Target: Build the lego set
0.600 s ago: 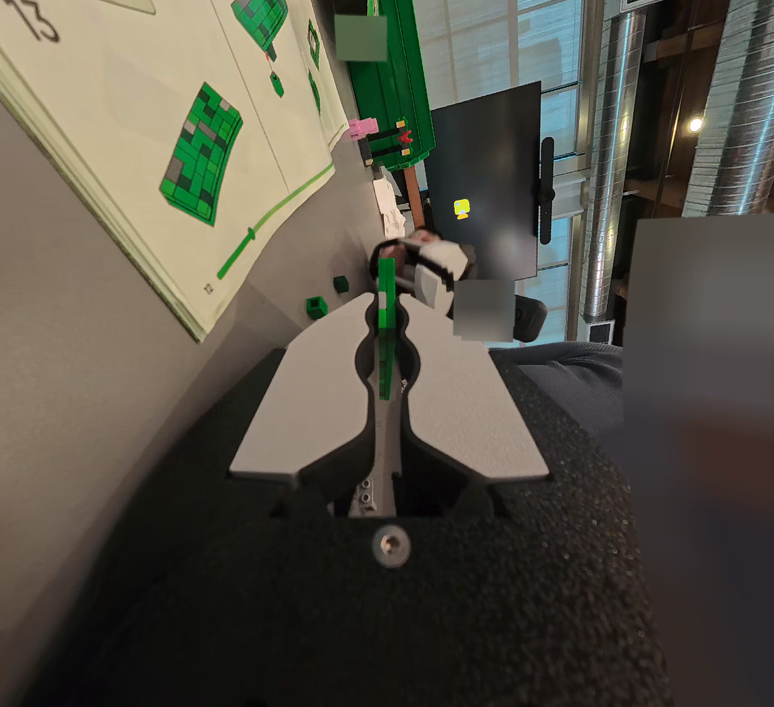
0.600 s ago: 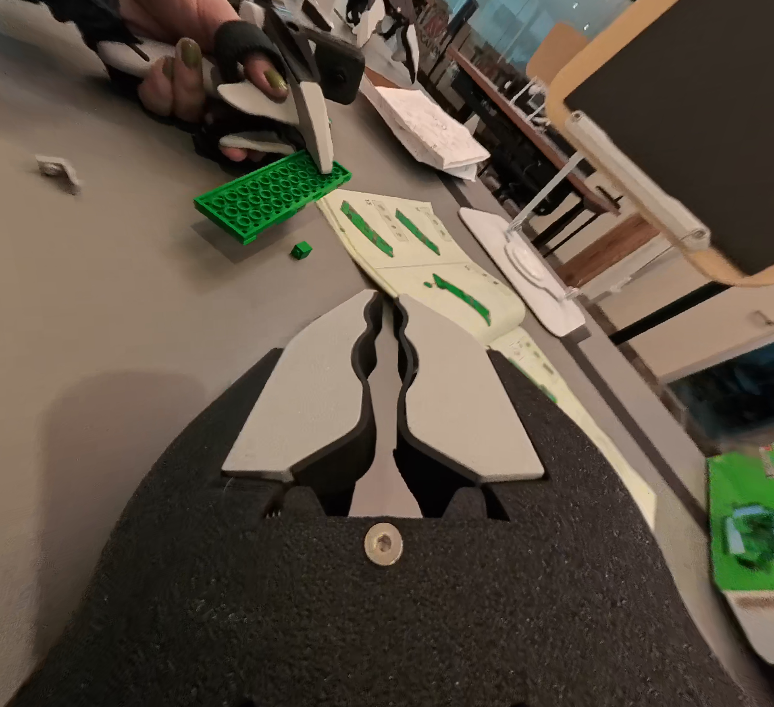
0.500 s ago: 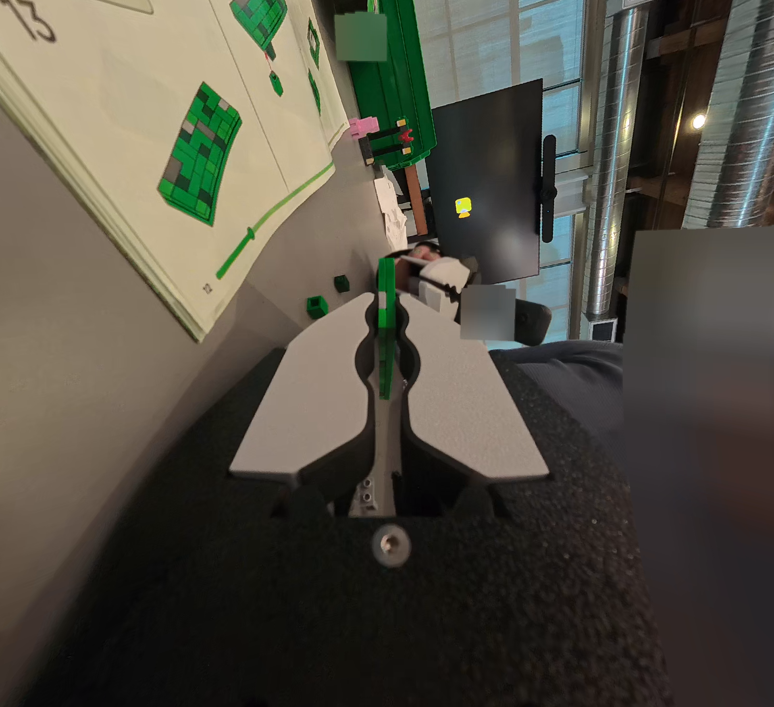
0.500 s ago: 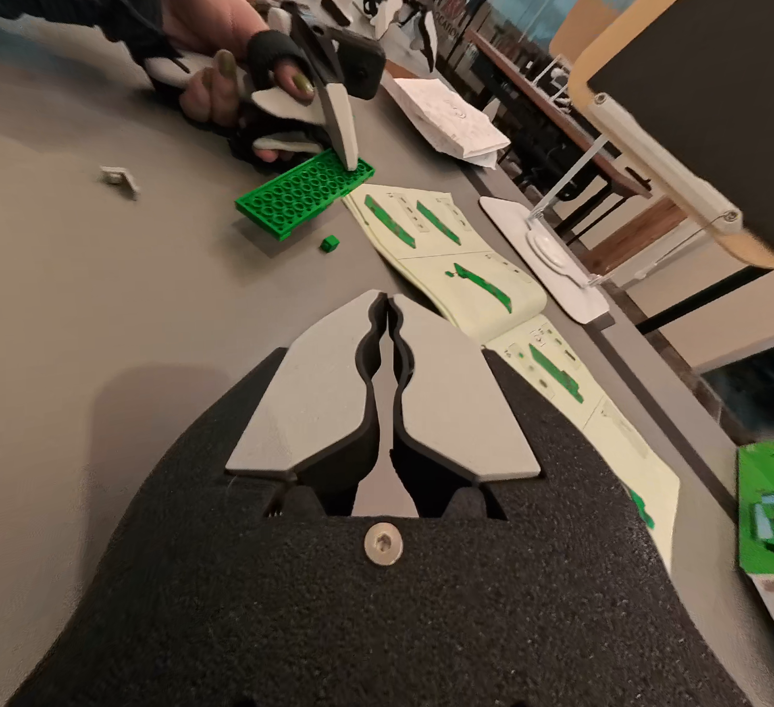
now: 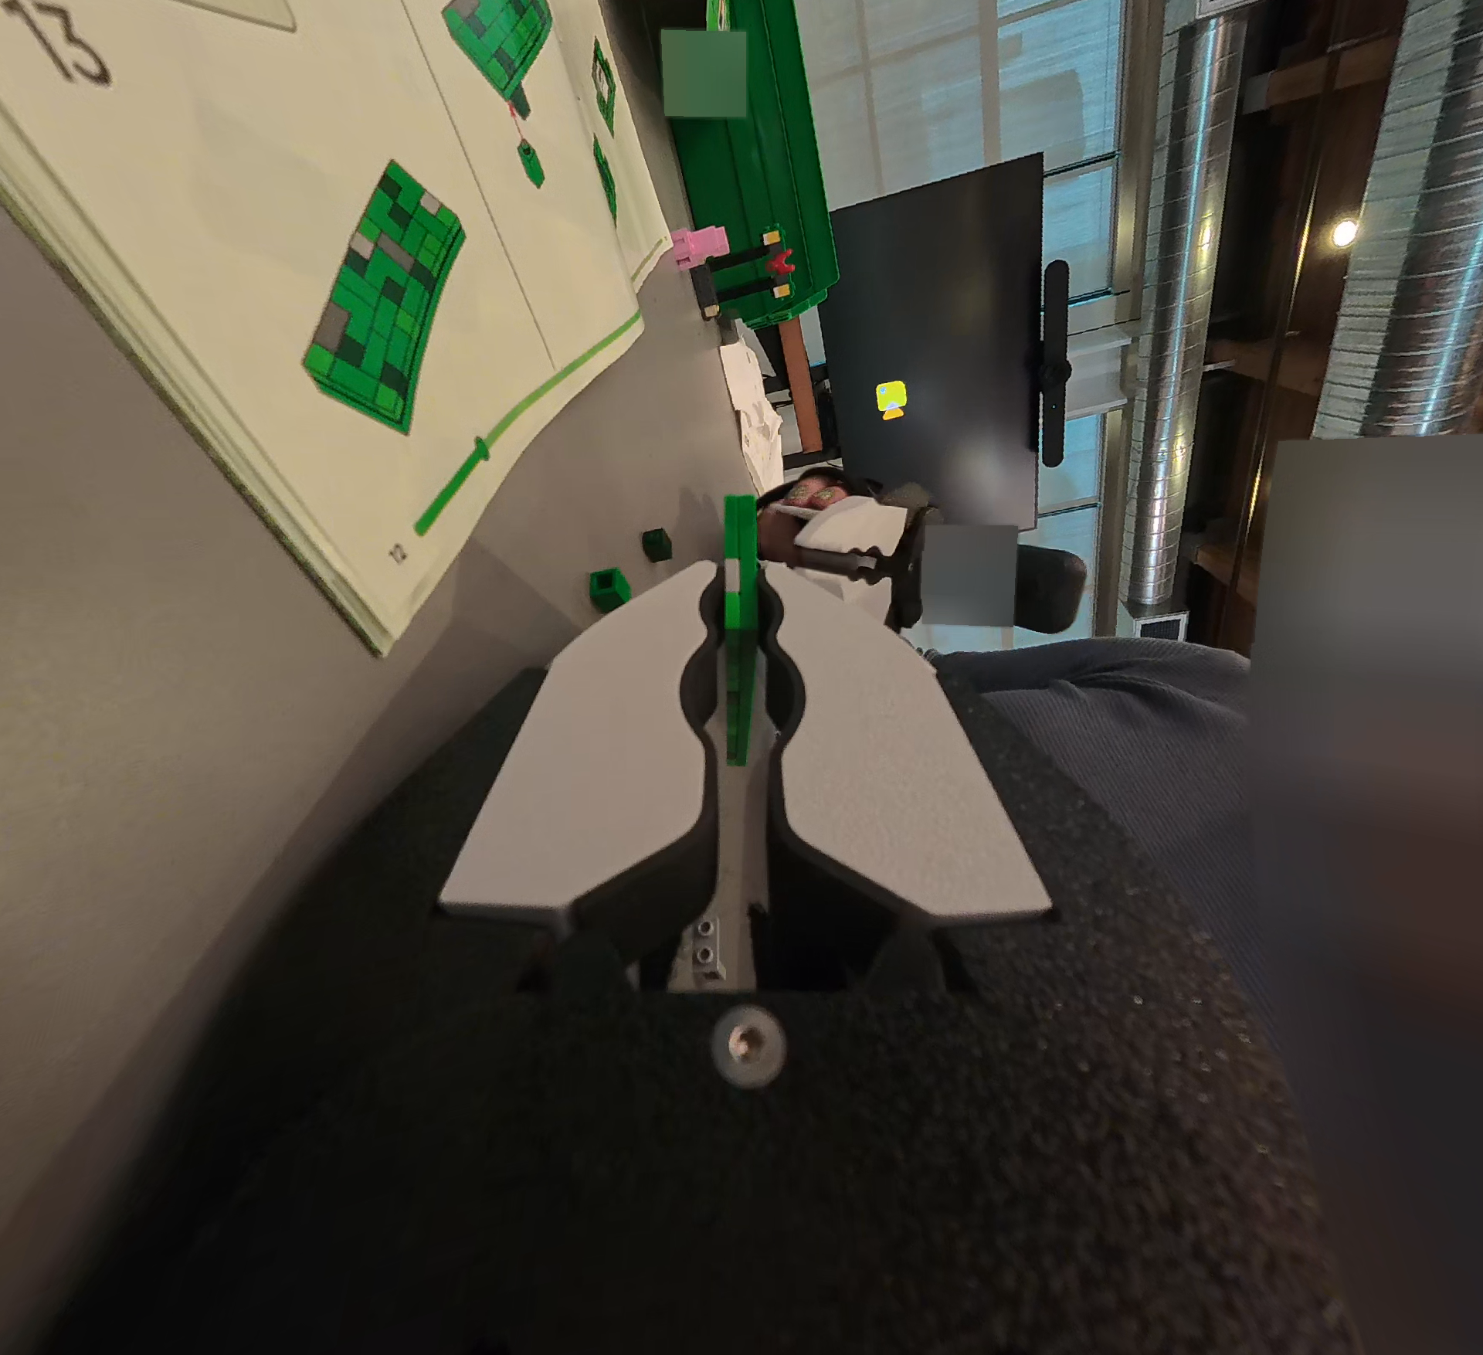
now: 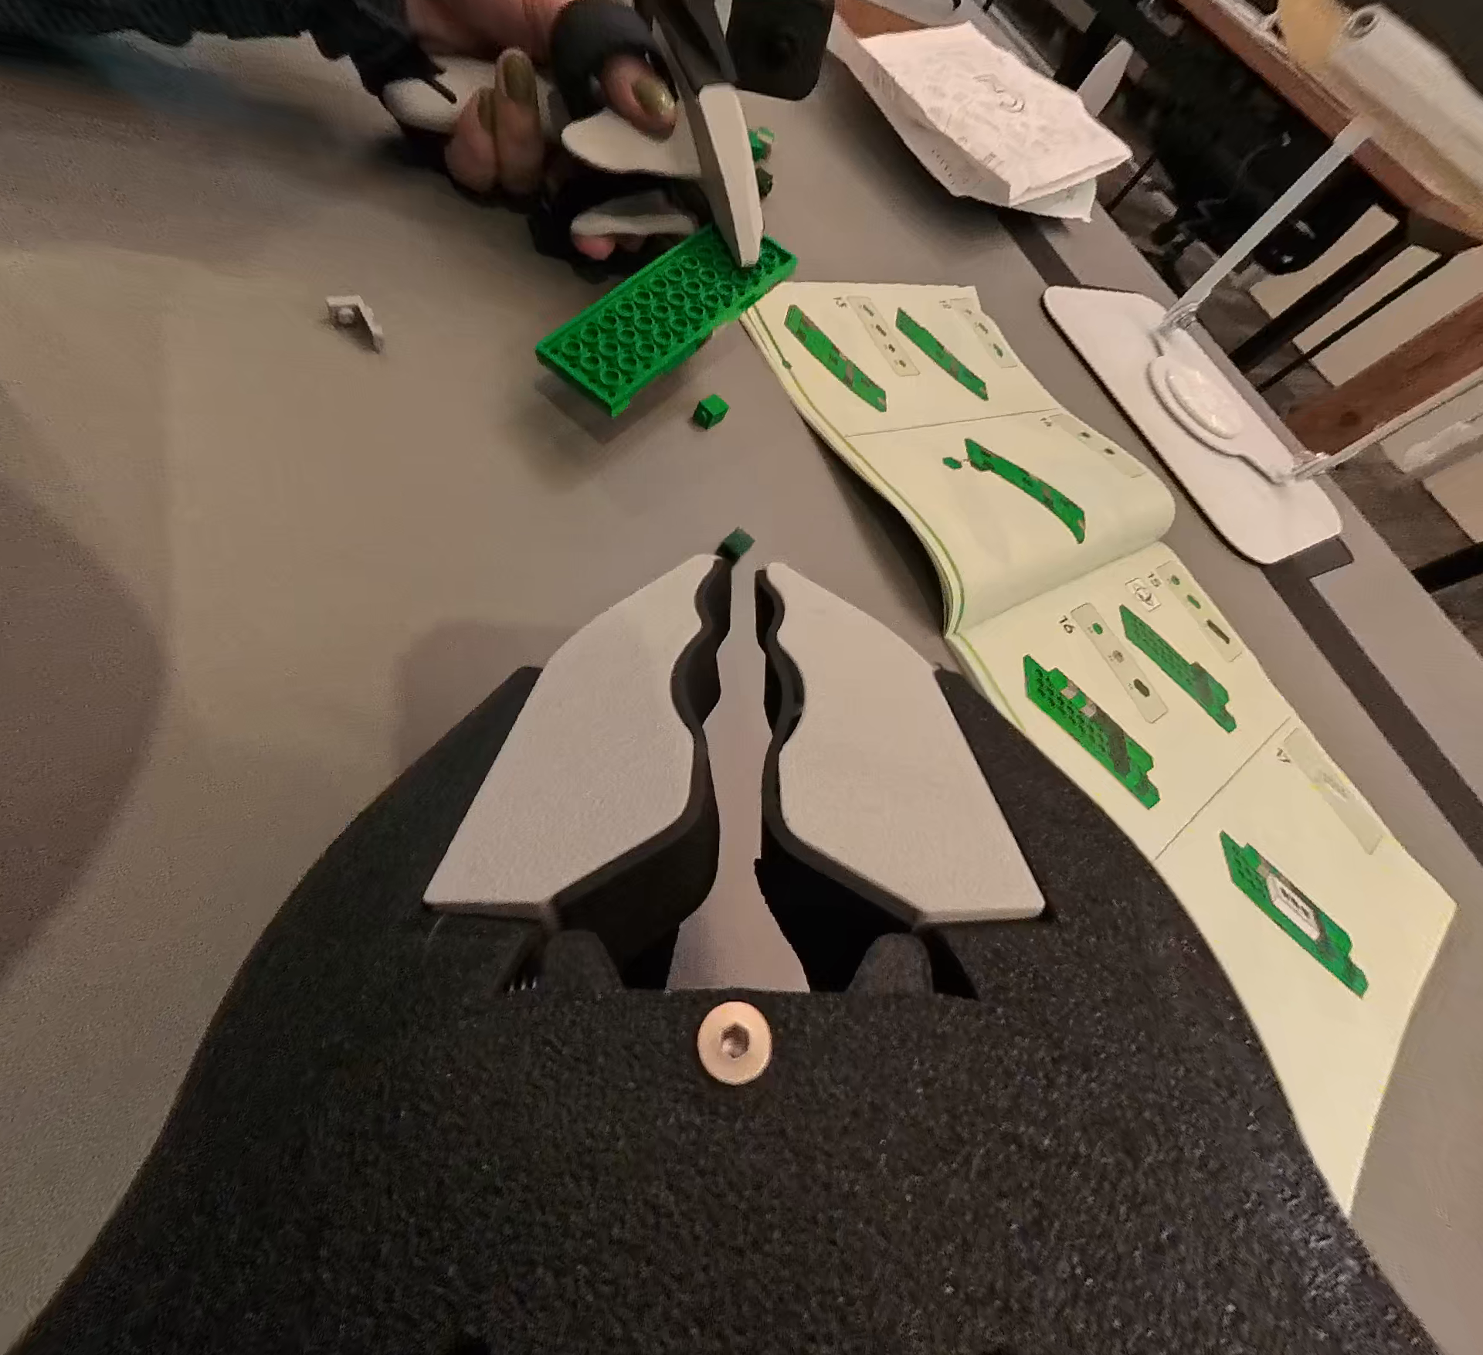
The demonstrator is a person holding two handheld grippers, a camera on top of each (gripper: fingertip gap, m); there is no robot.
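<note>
Room: big windows, bare silver ducts and a dark screen (image 5: pixel 935 321) behind a grey bench (image 6: pixel 241 514); more tables stand farther back.
Bench: an open instruction booklet (image 6: pixel 1043 514) lies along the right edge, its pages showing green builds. A white flat stand base (image 6: pixel 1188 433) sits beyond it at that edge, and a crumpled white paper bag (image 6: pixel 987 112) lies toward the far side.
Left gripper (image 5: pixel 740 578): pinching a green studded plate (image 6: pixel 666 313) edge-on. In its own view both pads press on the plate's 2 faces, with the plate running down between the fingers. From the right wrist view the plate hangs tilted, its near end low over the bench, beside the booklet's far corner. A hand (image 6: pixel 513 32) in a dark sleeve holds this gripper.
Right gripper (image 6: pixel 742 570): fingers slightly parted, a narrow slit between the tips, nothing between them. It sits low over the bench's near middle.
Dark green cube (image 6: pixel 737 542): 1 small brick on the bench just past the right gripper's left fingertip; I cannot tell whether it touches.
Bright green cube (image 6: pixel 710 409): 1 small brick on the bench between the plate and the dark cube, near the booklet's edge.
Grey piece (image 6: pixel 353 317): 1 small part alone, left of the plate.
</note>
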